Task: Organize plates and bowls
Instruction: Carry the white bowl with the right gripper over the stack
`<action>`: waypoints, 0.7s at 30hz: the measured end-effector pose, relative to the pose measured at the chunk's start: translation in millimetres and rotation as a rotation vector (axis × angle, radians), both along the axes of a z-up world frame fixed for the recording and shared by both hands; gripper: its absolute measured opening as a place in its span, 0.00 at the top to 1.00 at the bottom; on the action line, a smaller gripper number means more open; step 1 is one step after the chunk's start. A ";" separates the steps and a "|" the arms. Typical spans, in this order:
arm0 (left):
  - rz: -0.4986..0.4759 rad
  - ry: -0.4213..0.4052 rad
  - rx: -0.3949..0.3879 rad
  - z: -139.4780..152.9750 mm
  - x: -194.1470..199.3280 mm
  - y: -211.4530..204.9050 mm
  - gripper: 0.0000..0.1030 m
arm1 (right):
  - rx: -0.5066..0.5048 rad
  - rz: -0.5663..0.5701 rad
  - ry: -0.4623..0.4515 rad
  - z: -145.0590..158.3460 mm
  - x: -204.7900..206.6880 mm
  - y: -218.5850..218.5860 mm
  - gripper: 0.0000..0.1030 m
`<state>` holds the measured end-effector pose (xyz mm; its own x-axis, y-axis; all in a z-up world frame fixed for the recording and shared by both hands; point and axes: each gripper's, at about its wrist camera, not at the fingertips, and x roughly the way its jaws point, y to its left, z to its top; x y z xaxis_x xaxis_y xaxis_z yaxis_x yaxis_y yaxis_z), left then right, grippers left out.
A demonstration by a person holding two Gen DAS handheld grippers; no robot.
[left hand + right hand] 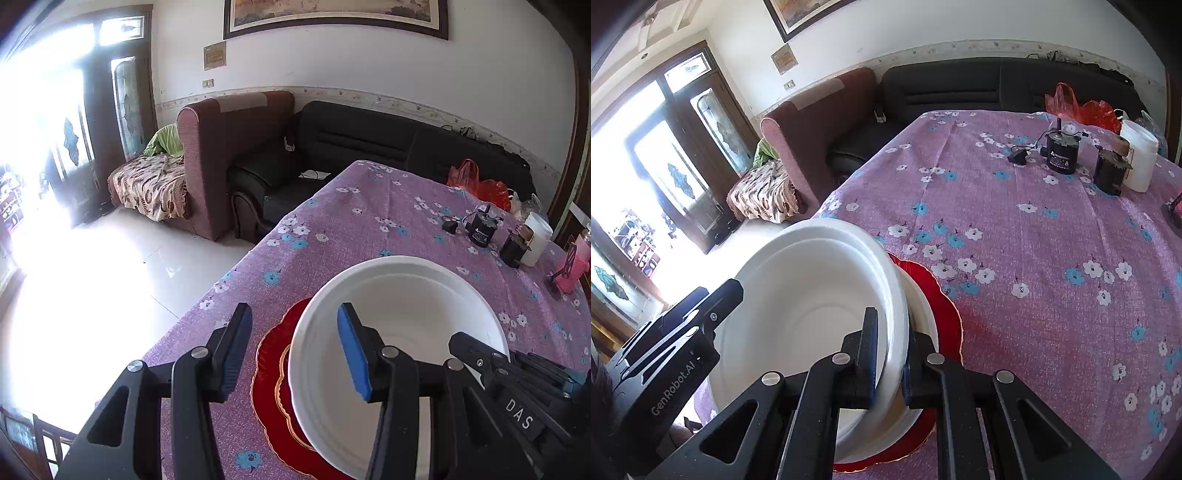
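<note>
A white bowl sits over a red scalloped plate on the purple flowered tablecloth. My left gripper is open, its jaws astride the bowl's left rim without gripping it. In the right wrist view my right gripper is shut on the right rim of the white bowl, which looks like two nested bowls, tilted over the red plate. The right gripper also shows at the lower right of the left wrist view.
At the table's far right stand a black motor-like device, a small dark object, a white cup, orange plastic bags and a pink item. Sofas stand beyond the table's left edge.
</note>
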<state>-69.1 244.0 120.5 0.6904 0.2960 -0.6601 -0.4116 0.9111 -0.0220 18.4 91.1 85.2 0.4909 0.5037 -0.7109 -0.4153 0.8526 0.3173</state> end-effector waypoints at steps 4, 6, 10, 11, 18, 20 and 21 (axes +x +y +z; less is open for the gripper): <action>0.016 -0.011 -0.013 1.4 -4.8 6.4 0.52 | -0.009 -0.005 -0.011 0.3 -0.1 0.5 0.88; 0.026 -0.022 -0.014 2.3 -8.0 8.1 0.51 | -0.019 -0.006 -0.028 1.8 -2.9 2.0 0.88; 0.035 -0.042 -0.014 4.9 -14.0 10.2 0.43 | -0.045 -0.008 -0.078 4.9 -8.7 6.1 0.82; 0.039 -0.046 -0.007 6.1 -15.4 10.2 0.43 | -0.051 -0.011 -0.094 6.1 -10.0 6.9 0.71; 0.045 -0.078 0.024 13.3 -23.6 6.1 0.40 | -0.010 -0.012 -0.127 11.8 -13.0 5.7 0.53; 0.044 -0.081 0.028 13.9 -25.3 5.3 0.40 | -0.005 -0.017 -0.129 12.6 -13.4 4.8 0.53; 0.042 -0.082 0.029 14.1 -25.5 4.8 0.40 | -0.005 -0.018 -0.130 12.7 -13.3 4.3 0.53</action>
